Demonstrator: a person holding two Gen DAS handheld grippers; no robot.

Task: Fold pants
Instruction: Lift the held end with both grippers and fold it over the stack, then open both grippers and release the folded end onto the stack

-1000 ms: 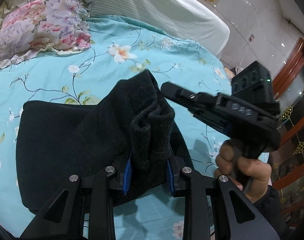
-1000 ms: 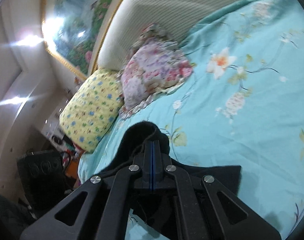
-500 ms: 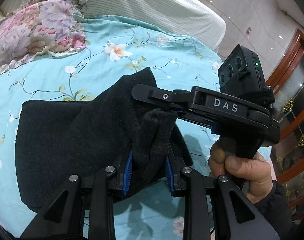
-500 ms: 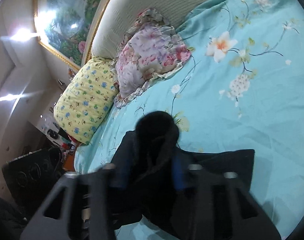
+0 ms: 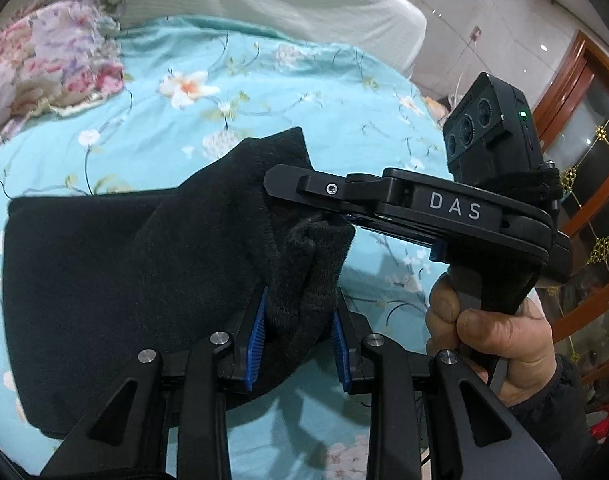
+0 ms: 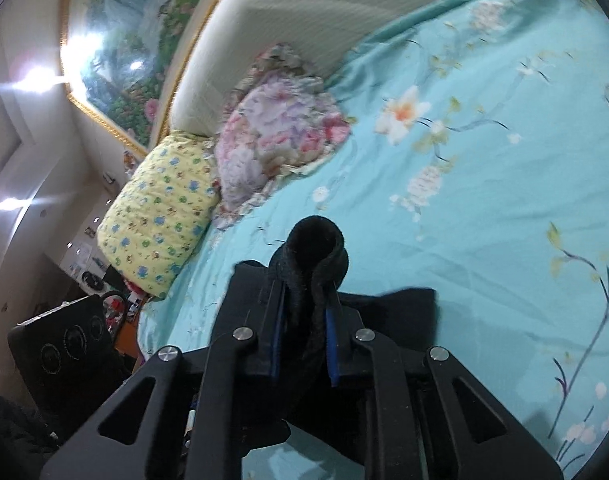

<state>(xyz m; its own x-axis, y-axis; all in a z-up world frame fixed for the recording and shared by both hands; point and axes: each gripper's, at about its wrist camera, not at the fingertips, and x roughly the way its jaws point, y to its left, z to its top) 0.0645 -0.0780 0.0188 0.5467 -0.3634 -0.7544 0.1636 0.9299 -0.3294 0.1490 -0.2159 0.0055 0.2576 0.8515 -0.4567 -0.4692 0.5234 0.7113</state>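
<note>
Nearest the lens, the left gripper [image 5: 298, 330] is clamped on a bunched fold of the black fleece pants [image 5: 104, 280], its blue pads [image 5: 256, 334] pressing the cloth from both sides; pinching the gather probably keeps the stacked layers together for carrying over. Just beyond, the right gripper [image 6: 304, 334], held by a hand [image 5: 488, 332], has just been closing on a second roll of the same edge, and its own view shows cloth filling the gap between its pads. Two holds close together on one hem suggest a shared lift of that end. The rest of the pants lies flat on the turquoise floral bedsheet [image 5: 344, 92], its near and left borders straight and unobstructed. Beyond the raised corner the sheet is open, giving free room to lay the fold. Farther off, a floral pillow [image 6: 280, 132] and a yellow pillow [image 6: 160, 216] sit against the headboard [image 6: 344, 4], well apart from the garment.
</note>
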